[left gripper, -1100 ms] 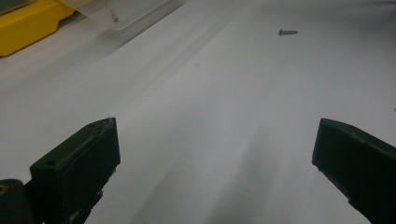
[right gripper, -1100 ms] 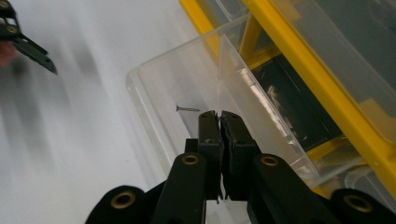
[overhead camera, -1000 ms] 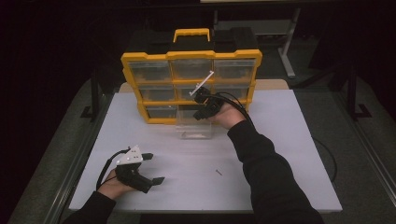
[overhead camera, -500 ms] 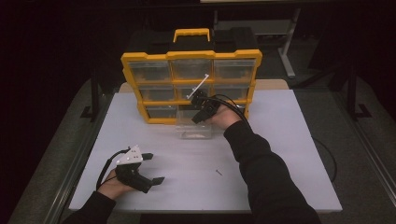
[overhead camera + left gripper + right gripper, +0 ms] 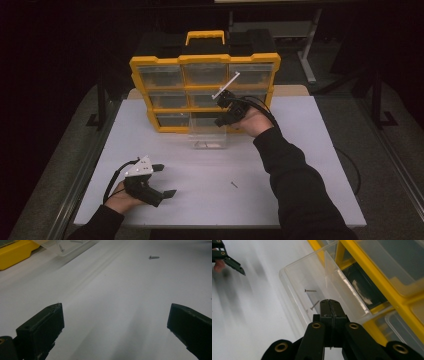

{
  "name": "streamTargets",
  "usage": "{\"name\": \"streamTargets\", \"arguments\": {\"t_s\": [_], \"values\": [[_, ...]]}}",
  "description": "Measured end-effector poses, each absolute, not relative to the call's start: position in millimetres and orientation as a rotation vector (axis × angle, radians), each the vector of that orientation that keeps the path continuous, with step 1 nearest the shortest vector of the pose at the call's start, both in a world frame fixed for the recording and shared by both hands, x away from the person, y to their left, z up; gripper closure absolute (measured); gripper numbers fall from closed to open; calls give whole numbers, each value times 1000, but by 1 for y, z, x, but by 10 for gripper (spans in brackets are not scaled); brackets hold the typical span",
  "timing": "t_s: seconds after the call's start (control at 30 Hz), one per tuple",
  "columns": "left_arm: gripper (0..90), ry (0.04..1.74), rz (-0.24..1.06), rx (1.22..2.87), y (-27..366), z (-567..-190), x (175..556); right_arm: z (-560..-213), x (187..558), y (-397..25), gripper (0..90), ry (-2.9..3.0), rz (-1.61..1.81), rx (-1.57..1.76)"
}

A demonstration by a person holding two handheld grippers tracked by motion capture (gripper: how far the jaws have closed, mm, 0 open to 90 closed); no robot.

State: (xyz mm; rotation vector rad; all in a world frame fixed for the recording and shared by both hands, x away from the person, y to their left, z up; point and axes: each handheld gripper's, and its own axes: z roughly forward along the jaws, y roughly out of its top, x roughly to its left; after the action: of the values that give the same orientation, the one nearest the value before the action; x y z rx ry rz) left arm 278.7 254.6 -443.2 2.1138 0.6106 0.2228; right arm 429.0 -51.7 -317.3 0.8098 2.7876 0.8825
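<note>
A yellow organiser [image 5: 205, 58] with clear drawers stands at the back of the white table [image 5: 300, 165]. One clear drawer [image 5: 207, 137] is pulled out in front of it, and two screws [image 5: 310, 290] lie inside that drawer [image 5: 294, 280]. My right gripper [image 5: 219, 121] hovers over the drawer's right end with its jaws pressed together [image 5: 329, 301]; I cannot tell if anything is pinched between them. My left gripper [image 5: 166, 180] rests on the table at the front left, wide open [image 5: 115, 312] and empty. A loose screw [image 5: 233, 184] lies on the table to its right [image 5: 153, 257].
The organiser's yellow frame [image 5: 374, 277] and an empty drawer slot sit just behind the pulled-out drawer. Dark floor and table legs surround the white table. The left gripper [image 5: 229, 261] appears far off in the right gripper view.
The right hand has shifted slightly over the pulled-out drawer, staying shut. The left gripper has not moved.
</note>
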Motion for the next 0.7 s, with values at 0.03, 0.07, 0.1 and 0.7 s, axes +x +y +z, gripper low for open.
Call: {"name": "streamTargets", "arguments": {"t_s": [0.03,0.07,0.1,0.7], "values": [[4,610,223,2114,255,-443,279,-316,428,-54,885,2782,884,805],[4,611,224,2114,255,-443,279,-315,426,-56,885,2779,883,804],[5,611,224,2114,255,-443,279,-314,425,-59,885,2775,884,802],[4,611,225,2116,254,-444,279,-329,392,-99,878,2724,934,842]]}}
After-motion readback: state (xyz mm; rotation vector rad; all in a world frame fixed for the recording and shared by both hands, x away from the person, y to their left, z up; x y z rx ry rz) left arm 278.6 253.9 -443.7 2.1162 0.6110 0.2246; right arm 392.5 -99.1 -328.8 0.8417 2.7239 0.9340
